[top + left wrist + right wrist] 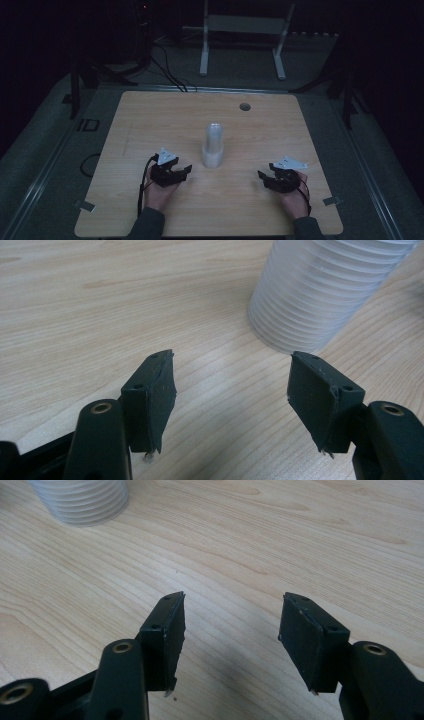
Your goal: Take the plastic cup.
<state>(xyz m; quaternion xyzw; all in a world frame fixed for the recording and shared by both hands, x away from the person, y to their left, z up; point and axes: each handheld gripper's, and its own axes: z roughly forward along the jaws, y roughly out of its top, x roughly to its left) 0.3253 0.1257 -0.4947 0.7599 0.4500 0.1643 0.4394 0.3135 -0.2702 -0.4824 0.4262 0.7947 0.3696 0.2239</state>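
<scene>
A stack of white plastic cups [213, 145] stands upside down near the middle of the wooden table [150, 120]. My left gripper [186, 170] rests on the table to the left of the stack, open, with nothing between its jaws. In the left gripper view the ribbed stack of cups [320, 290] rises just beyond the open left gripper [232, 377], up and to the right. My right gripper [261, 175] lies right of the stack, open and empty. The right gripper view shows the open right gripper [232, 617] over bare wood, with the stack of cups [82, 500] at the top left.
A round cable hole [244, 106] sits in the table's far side. A white metal frame [245, 35] stands on the floor behind the table, and black cables [165, 70] run there. Grey floor surrounds the table. The person's hands and sleeves [150, 220] enter at the near edge.
</scene>
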